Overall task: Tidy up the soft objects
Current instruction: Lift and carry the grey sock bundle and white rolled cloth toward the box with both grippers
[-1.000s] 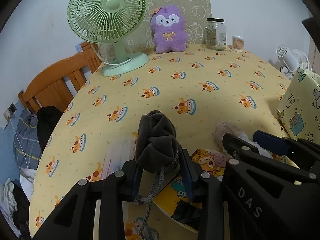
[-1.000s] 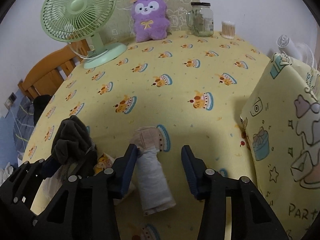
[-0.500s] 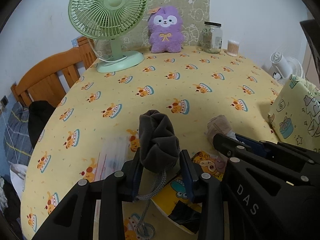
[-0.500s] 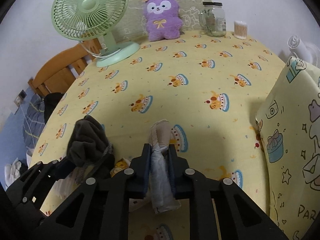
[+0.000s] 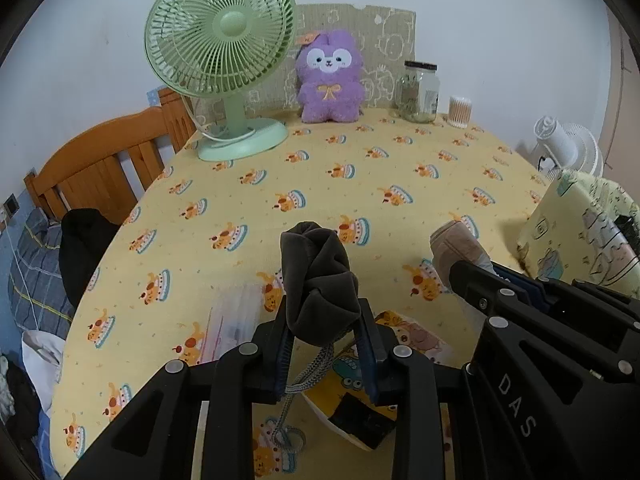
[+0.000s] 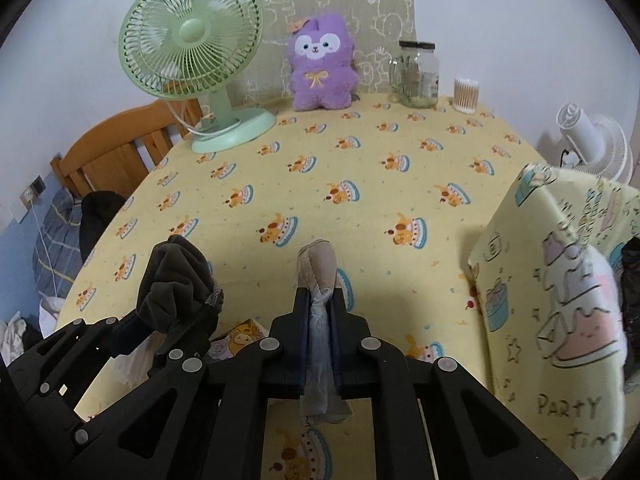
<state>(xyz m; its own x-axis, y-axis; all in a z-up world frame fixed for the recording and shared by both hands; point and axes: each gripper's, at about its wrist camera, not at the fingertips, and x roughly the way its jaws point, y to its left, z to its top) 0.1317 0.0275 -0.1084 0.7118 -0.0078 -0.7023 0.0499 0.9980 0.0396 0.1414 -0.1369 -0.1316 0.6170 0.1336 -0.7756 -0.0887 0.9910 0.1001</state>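
Storage bag (image 6: 560, 280) printed with cartoons stands open at about three o'clock from the right gripper (image 6: 320, 312), clamped on a pale sock roll (image 6: 318, 268) pointing to twelve, nearer than the left gripper (image 5: 324, 336), closing on a dark drawstring bundle (image 5: 318, 276).
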